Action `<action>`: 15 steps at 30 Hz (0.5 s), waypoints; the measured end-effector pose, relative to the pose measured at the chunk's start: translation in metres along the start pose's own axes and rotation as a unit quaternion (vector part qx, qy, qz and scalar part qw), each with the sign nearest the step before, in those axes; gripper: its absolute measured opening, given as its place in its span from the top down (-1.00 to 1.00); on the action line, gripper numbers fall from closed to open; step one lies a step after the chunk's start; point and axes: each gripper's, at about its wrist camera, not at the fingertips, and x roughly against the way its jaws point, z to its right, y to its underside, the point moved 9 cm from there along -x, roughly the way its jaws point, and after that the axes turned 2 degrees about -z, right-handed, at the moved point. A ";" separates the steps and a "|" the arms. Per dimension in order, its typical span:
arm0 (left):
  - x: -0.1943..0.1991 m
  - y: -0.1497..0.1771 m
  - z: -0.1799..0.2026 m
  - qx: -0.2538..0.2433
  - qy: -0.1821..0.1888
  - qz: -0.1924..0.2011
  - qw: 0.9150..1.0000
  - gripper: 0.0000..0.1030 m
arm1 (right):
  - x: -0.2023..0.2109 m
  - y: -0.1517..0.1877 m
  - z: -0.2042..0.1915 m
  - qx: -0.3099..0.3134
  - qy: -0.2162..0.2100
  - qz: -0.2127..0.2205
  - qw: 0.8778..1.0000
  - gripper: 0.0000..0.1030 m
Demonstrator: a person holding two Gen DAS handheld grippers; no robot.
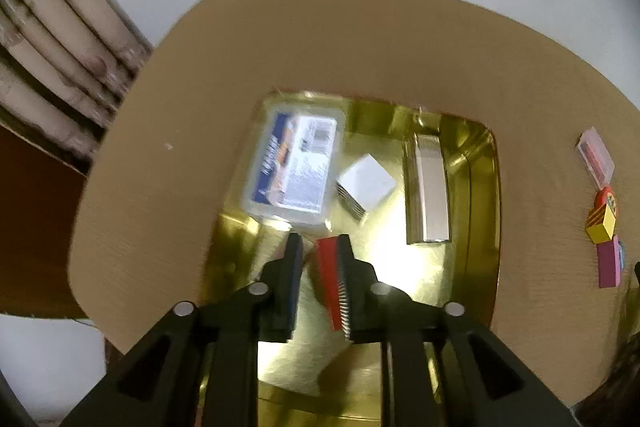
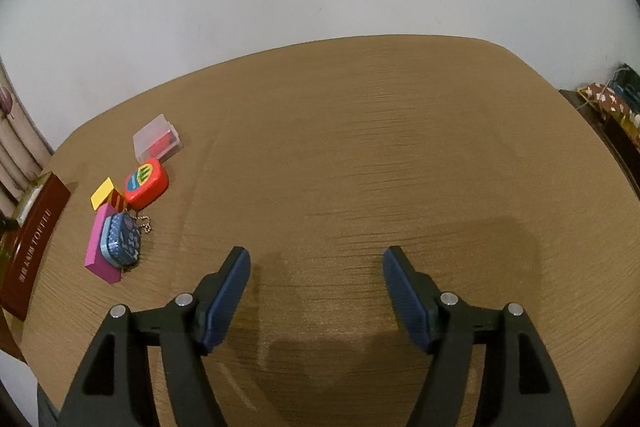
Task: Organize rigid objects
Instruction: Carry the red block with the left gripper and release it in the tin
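Two grippers are working for you. Your left gripper is pointing steeply down into the gold tin; a red block is lying against its right pad, with a gap showing on the left side, so the jaws are standing slightly parted, not pinching. Lying in the tin: a clear labelled case, a white box, a silver bar. Your right gripper is tilting down over the bare wooden table, jaws spread wide and empty. Waiting well to its left: clear box, red tin, yellow block, pink block, blue pouch.
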 end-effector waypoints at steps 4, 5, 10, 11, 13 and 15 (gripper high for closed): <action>0.034 -0.002 -0.007 -0.013 -0.011 0.046 0.999 0.29 | -0.001 0.000 0.001 -0.001 -0.002 0.001 1.000 -0.41; 0.046 0.001 -0.007 -0.013 -0.009 0.061 0.998 0.28 | -0.001 -0.001 0.001 -0.002 -0.004 0.001 1.000 -0.41; 0.095 0.043 0.016 -0.004 0.051 0.100 0.994 -0.06 | 0.000 0.000 0.000 -0.001 -0.002 0.002 1.000 -0.41; 0.101 0.052 0.020 -0.004 0.057 0.105 0.993 -0.11 | 0.000 0.000 0.000 -0.002 -0.003 0.003 1.000 -0.41; 0.116 0.083 0.036 -0.012 0.079 0.115 0.990 -0.18 | 0.004 0.000 0.000 -0.002 -0.003 0.006 1.000 -0.41; 0.119 0.108 0.050 -0.015 0.096 0.113 0.989 -0.18 | 0.011 0.001 -0.007 0.007 -0.013 0.016 1.000 -0.41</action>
